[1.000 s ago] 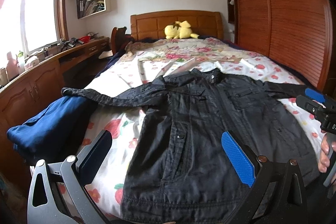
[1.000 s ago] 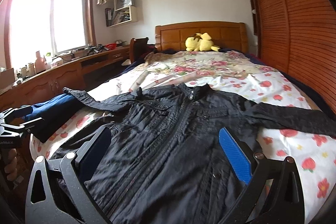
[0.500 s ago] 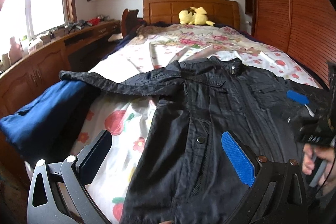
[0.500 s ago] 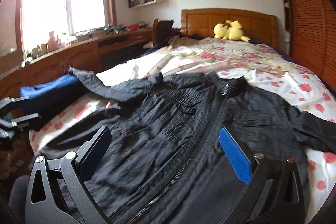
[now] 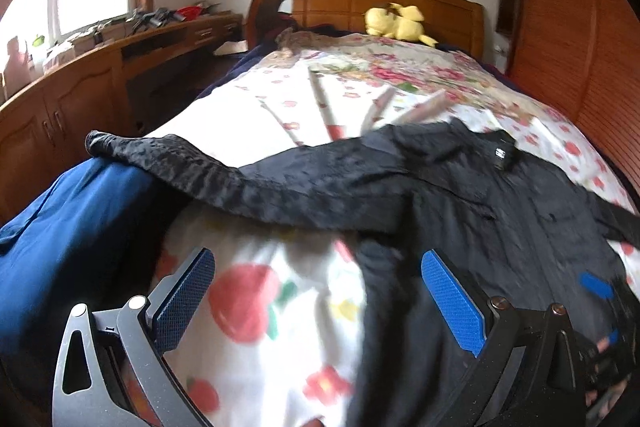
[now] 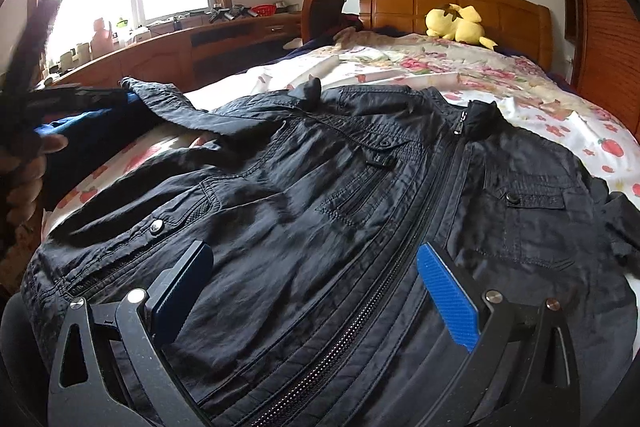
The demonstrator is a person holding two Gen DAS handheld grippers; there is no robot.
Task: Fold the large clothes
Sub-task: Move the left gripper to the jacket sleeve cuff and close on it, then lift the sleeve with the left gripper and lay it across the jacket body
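Observation:
A black zip-front jacket (image 6: 360,195) lies spread flat, front up, on the floral bedspread (image 6: 480,79). Its left sleeve (image 5: 192,171) stretches out over a blue garment at the bed's left edge. My left gripper (image 5: 316,291) is open and empty, low over the bedspread beside the jacket's left side. My right gripper (image 6: 316,283) is open and empty, hovering just above the jacket's lower front near the zip. The right gripper also shows at the lower right of the left wrist view (image 5: 600,291), and the left gripper at the left edge of the right wrist view (image 6: 48,99).
A blue garment (image 5: 68,227) is heaped at the bed's left edge. A wooden desk (image 5: 100,67) runs along the left wall under the window. A yellow plush toy (image 6: 456,23) sits by the headboard. Wooden wardrobe doors (image 5: 580,47) line the right side.
Both grippers have moved forward and down towards the jacket. The left one has swung left towards the sleeve; the right one has closed in on the jacket's front. Both stay open.

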